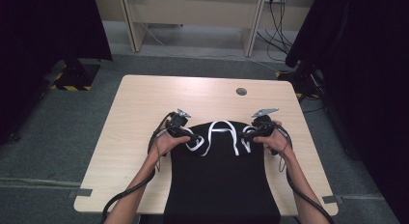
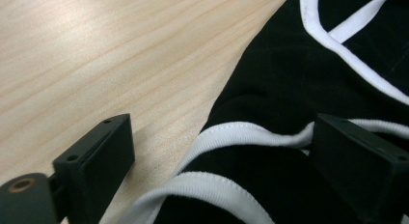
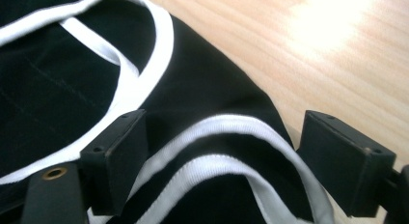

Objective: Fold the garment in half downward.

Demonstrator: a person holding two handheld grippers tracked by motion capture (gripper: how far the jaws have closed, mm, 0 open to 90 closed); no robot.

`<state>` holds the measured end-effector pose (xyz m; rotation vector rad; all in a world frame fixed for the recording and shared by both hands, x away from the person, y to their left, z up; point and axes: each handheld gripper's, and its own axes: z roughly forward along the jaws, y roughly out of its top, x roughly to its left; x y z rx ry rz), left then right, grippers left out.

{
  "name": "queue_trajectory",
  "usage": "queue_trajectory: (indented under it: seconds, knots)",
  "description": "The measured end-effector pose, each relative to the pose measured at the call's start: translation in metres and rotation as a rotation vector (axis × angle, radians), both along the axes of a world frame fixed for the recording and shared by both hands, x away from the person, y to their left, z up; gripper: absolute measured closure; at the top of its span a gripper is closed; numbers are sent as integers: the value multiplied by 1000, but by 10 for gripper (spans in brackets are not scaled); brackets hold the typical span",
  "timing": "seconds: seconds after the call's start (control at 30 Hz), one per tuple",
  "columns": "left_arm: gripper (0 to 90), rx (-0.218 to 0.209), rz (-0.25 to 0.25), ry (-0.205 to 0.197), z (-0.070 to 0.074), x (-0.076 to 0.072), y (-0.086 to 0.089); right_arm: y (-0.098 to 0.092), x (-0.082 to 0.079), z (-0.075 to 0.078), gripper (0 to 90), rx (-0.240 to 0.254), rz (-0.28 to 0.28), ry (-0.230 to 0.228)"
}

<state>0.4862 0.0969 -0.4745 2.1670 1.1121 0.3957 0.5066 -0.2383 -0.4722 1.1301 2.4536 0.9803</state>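
Two grippers sit low at centre frame in the high view, each at a shoulder of a black garment with white trim spread on the light wooden table and hanging over its near edge. Left gripper at the garment's left strap, right gripper at the right strap. In the left gripper view jaws stand wide, white-edged strap lying between them, one jaw on bare wood. In the right gripper view jaws also wide, doubled white band between them, neckline trim at upper left
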Motion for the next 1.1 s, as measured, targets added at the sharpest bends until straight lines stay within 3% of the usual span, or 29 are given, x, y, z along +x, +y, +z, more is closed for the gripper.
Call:
queue_trajectory:
  seconds: [0.1, 0.2, 0.3, 0.4, 0.47, 0.57, 0.73, 0.8, 1.1]
  knots:
    - [325, -24, -30, -20, 2, -4, 4, -1, -2, 0, 277, 13, 18, -15]
    - [535, -43, -46, -14, 4, -6, 9, -3, -7, 1, 518, 35, 55, -16]
    - [685, -63, -58, -9, 4, -8, 10, -4, -9, 3, 707, 53, 92, 15]
    - [771, -82, -61, -14, 3, -10, 10, -3, -10, 3, 790, 67, 110, 14]
    - [799, -83, -69, -29, 5, -12, 11, -3, -11, 5, 807, 50, 120, -7]
    - [825, -95, -55, -64, 11, -14, 14, -4, -12, 9, 814, 66, 125, -27]
    - [836, -106, -59, -86, 25, -16, 19, -3, -16, 20, 819, 79, 138, -69]
    - [839, -84, -74, -91, 28, -17, 18, -2, -17, 25, 820, 81, 148, -88]
    - [842, -78, -51, -138, 50, -12, 21, -3, -19, 47, 823, 87, 158, -159]
